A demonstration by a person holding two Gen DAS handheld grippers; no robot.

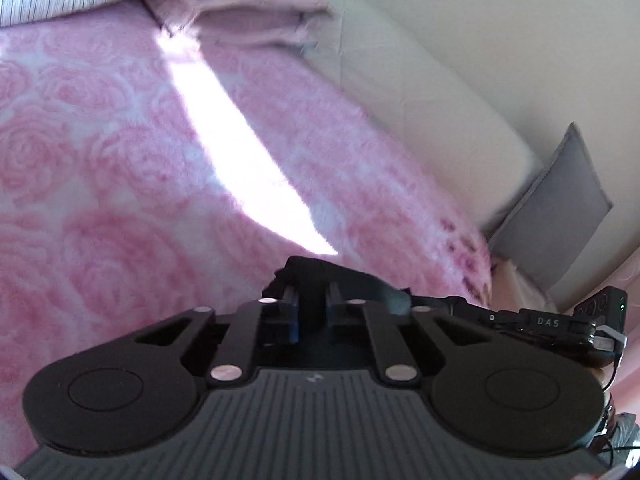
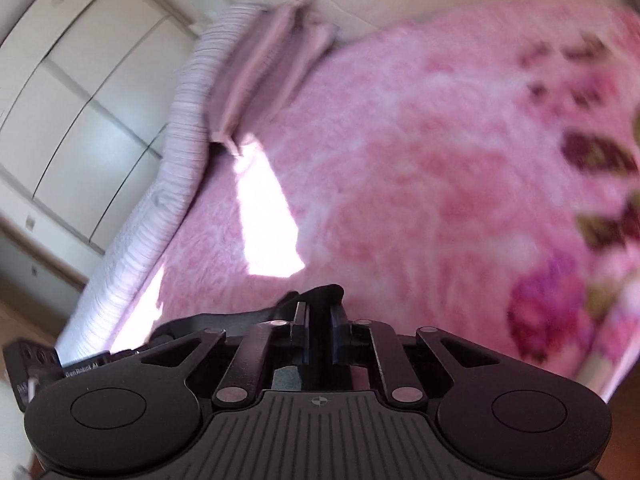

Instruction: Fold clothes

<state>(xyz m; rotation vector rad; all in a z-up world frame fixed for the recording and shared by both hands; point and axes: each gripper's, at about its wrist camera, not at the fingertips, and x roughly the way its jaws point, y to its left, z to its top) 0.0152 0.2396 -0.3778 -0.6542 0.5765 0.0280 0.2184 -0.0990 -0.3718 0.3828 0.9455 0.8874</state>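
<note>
Both grippers clamp one dark garment (image 1: 320,276), left gripper (image 1: 313,300) and right gripper (image 2: 319,316), stretched between them above the bed (image 1: 120,160). Judged light, limp, slippery; hold edges, keep taut.

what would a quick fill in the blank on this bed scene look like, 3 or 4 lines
1. The left gripper is shut on a ____ garment.
2. The fleece blanket on the bed is printed with pink ____.
3. A bright strip of ____ lies across the blanket.
4. The right gripper is ____ on the same dark cloth.

Missing words: black; roses; sunlight; shut
</note>
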